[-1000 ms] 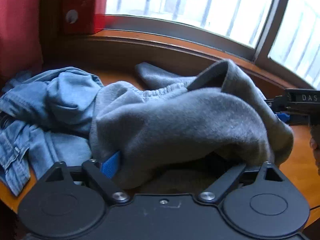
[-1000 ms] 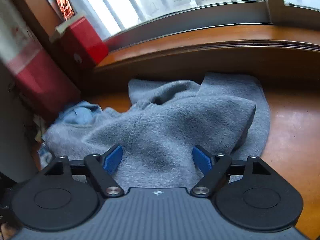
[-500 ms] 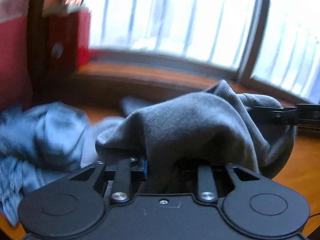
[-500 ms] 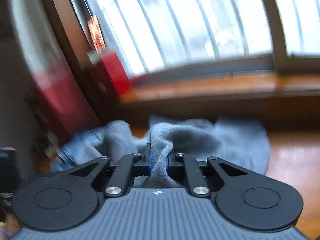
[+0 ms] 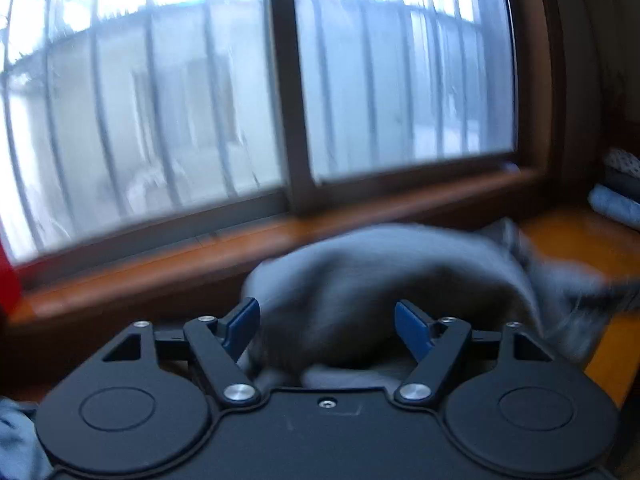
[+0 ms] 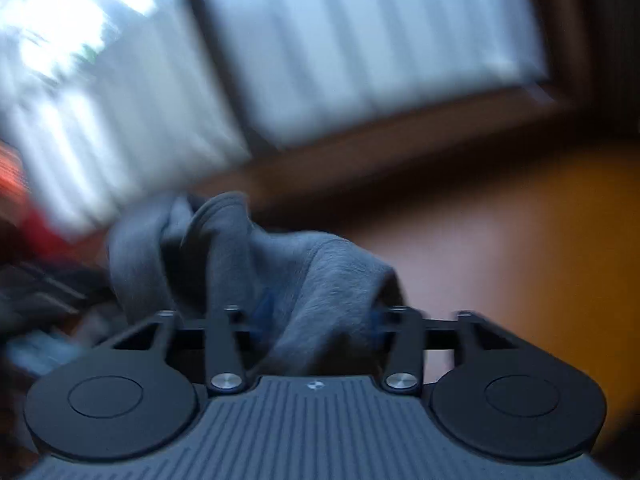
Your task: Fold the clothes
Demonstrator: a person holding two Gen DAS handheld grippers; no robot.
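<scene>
A grey fleece garment (image 5: 380, 272) lies in a blurred heap on the wooden surface (image 5: 568, 228) under the window. My left gripper (image 5: 326, 320) is over its near edge. Its jaws are opening, and the blue pads (image 5: 240, 320) stand apart on either side of the cloth without pressing it. In the right wrist view, a bunched fold of the same grey garment (image 6: 320, 276) rises between the fingers of my right gripper (image 6: 320, 316). Those jaws are opening too, and the cloth hides most of their pads. Both views are smeared by motion.
A large barred window (image 5: 180, 100) with a wooden sill (image 5: 160, 272) runs along the back. Folded cloth (image 5: 616, 204) lies at the far right. A red box edge (image 5: 6, 280) and blue denim (image 5: 16, 440) show at the left. Bare wood (image 6: 500, 240) lies right of the garment.
Both grippers closed on the grey garment, lifted it and swung it to the right, away from the denim and the red box. Now both pairs of jaws have spread apart again.
</scene>
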